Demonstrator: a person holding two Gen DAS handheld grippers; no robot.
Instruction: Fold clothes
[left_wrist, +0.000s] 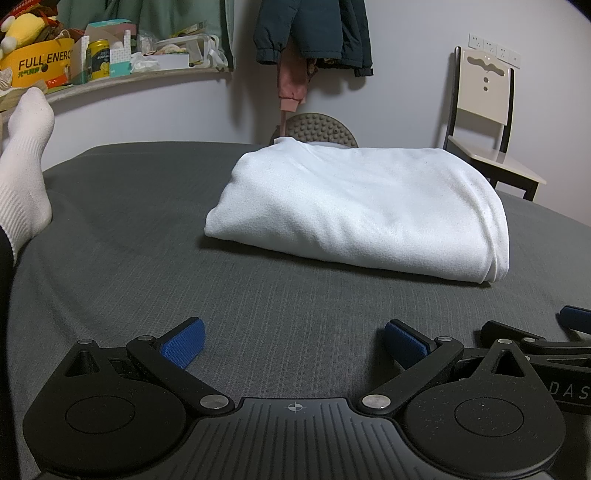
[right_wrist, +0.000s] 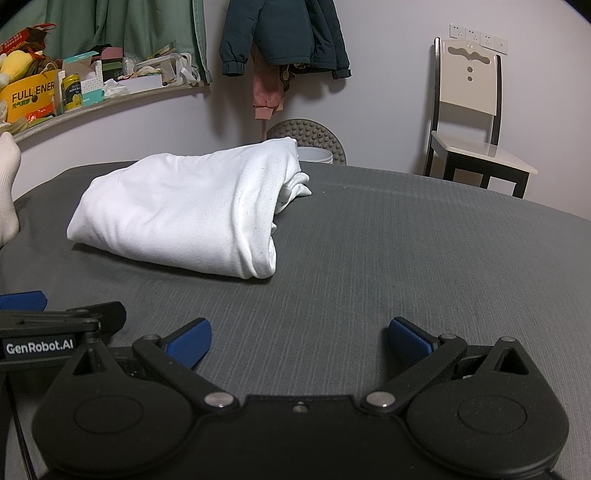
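A white garment (left_wrist: 354, 210) lies folded into a thick rectangular bundle on the grey bed sheet (left_wrist: 147, 229). In the right wrist view the same white garment (right_wrist: 184, 210) sits left of centre, its layered folded end facing right. My left gripper (left_wrist: 295, 341) is open, low over the sheet, well short of the bundle, with nothing between its blue pads. My right gripper (right_wrist: 300, 339) is open too, empty, resting beside the left one. The left gripper's finger (right_wrist: 22, 300) shows at the left edge of the right wrist view.
A person's foot in a white sock (left_wrist: 24, 162) rests on the sheet at the left. A cluttered shelf (left_wrist: 110, 79) runs along the back wall. Jackets (left_wrist: 314, 33) hang on the wall. A chair (left_wrist: 484, 122) stands beyond the bed at the right.
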